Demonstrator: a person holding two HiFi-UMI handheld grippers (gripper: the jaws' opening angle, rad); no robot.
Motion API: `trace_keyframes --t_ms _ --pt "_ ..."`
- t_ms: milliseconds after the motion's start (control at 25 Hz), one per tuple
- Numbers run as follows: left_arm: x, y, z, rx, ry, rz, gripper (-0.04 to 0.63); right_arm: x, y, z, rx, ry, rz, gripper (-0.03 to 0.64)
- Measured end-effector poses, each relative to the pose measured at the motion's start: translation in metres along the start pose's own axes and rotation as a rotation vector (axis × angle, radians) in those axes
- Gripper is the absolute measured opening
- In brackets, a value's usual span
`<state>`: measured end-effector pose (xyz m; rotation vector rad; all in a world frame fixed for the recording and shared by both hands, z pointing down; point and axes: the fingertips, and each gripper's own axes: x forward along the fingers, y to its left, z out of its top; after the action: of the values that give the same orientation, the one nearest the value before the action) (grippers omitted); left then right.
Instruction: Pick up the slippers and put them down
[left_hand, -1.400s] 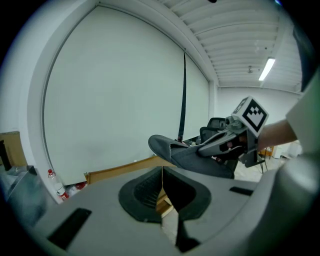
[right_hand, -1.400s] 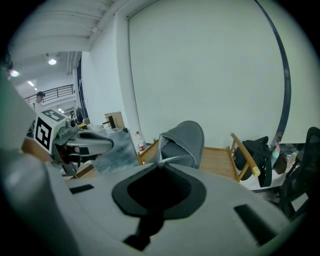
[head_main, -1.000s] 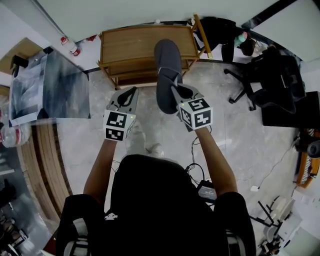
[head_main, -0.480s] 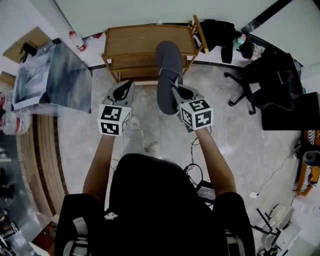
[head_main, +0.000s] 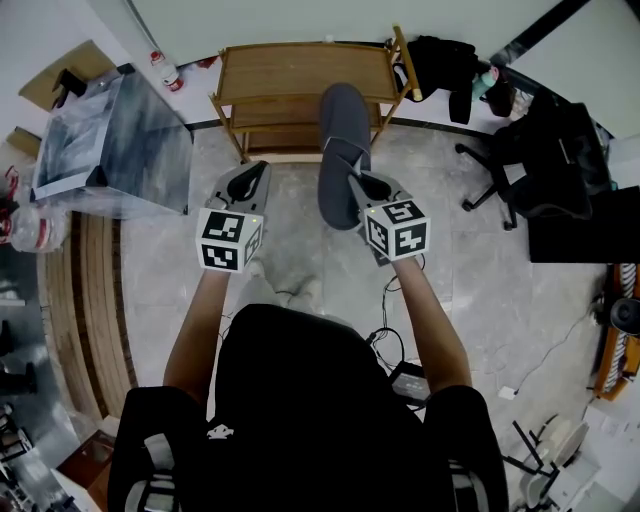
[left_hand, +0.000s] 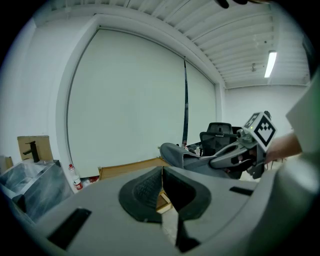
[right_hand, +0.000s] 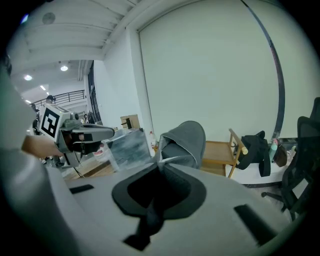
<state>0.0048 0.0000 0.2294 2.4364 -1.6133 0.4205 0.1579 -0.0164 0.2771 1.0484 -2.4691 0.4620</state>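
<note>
Grey slipper (head_main: 341, 135) points away lengthwise, toe seemingly toward shelf (head_main: 295, 72)

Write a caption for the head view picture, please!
The right gripper holds a grey slipper in front of a wooden shelf; the left gripper is shut and empty.

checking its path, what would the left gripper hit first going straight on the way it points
Probably the shelf: the left gripper, jaws shut and empty, points at its lower left front. Depth is unclear.
</note>
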Motion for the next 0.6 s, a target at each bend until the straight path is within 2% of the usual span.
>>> trace_keyframes --t_ms 280,600 --pt "-0.005 -0.005 -0.015 -0.011 0.015 -0.014 0.008 0.002 0.003 -0.017 0.012 0.029 0.002 0.011" --pt "-0.015 0.016 -0.037 -0.027 0.044 -0.022 0.008 0.018 0.026 -0.022 0.006 0.055 0.007 0.011"
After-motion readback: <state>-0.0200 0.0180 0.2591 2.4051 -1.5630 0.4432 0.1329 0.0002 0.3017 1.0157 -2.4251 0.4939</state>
